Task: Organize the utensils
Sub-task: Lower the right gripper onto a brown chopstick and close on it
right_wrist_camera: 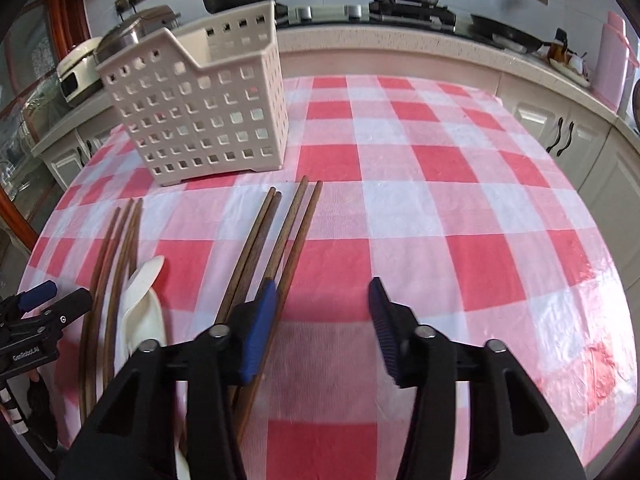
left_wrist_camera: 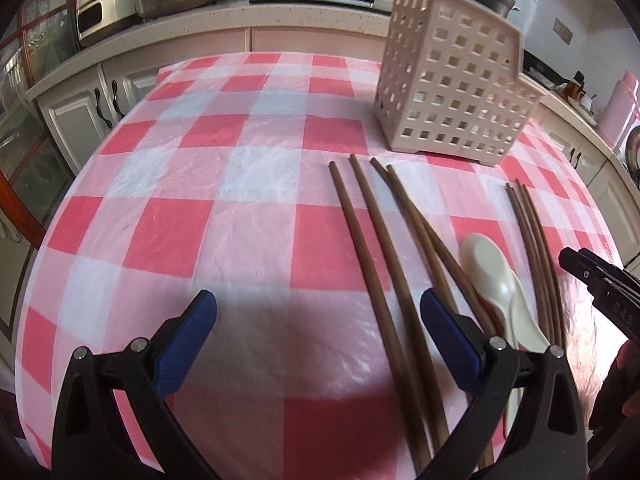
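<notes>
A beige perforated utensil basket (left_wrist_camera: 452, 80) stands upright at the far side of the checkered table; it also shows in the right wrist view (right_wrist_camera: 200, 112). Several brown wooden chopsticks (left_wrist_camera: 376, 248) lie in front of it, with a second bundle (left_wrist_camera: 536, 248) further right. White plastic spoons (left_wrist_camera: 492, 276) lie between the two groups. In the right wrist view the chopsticks (right_wrist_camera: 276, 236) and spoons (right_wrist_camera: 144, 308) lie left of centre. My left gripper (left_wrist_camera: 318, 320) is open and empty, left of the chopsticks. My right gripper (right_wrist_camera: 322, 312) is open and empty, its left finger over the chopsticks.
The red-and-white checkered tablecloth (left_wrist_camera: 224, 184) covers the table. Kitchen counters with cabinets (right_wrist_camera: 560, 136), pots, a stove and a rice cooker (left_wrist_camera: 104, 4) surround it. The right gripper's tip (left_wrist_camera: 592, 276) shows at the right edge of the left view.
</notes>
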Tool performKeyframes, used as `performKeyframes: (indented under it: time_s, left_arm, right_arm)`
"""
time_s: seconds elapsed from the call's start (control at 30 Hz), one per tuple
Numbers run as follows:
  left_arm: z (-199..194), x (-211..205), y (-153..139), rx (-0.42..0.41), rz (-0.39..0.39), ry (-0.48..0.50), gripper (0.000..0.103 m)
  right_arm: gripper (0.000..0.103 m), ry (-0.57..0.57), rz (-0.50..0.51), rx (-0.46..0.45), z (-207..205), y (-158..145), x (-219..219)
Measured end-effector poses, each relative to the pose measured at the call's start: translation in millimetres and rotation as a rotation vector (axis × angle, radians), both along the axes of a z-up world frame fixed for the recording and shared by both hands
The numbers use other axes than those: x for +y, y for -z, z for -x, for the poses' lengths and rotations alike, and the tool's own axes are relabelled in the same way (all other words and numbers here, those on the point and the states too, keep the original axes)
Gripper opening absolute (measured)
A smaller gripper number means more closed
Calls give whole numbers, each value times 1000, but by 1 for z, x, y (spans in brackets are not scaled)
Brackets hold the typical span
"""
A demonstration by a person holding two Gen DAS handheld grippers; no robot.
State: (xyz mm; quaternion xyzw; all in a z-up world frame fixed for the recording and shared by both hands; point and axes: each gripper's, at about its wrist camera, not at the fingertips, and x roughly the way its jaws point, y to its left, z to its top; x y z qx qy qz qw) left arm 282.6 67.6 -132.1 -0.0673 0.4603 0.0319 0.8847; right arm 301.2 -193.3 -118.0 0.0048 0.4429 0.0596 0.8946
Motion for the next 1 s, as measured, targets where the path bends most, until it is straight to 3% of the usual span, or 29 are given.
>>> performKeyframes:
  time_s: [0.23, 0.4, 0.7, 1.0]
  left_arm:
    - [-15, 11, 1, 14, 12, -59, 98]
    - [-24, 11, 4, 24, -29, -85, 98]
    - [-47, 9, 6, 45, -85, -134, 98]
    - [-53, 11, 6, 82, -78, -165, 99]
  right_arm:
    - [35, -8, 15, 27, -14, 3, 9]
    - [29, -3, 62, 32, -20, 7, 16]
    - [29, -15, 59, 33, -26, 8, 15]
    - [29, -50, 68, 40, -29, 8, 14]
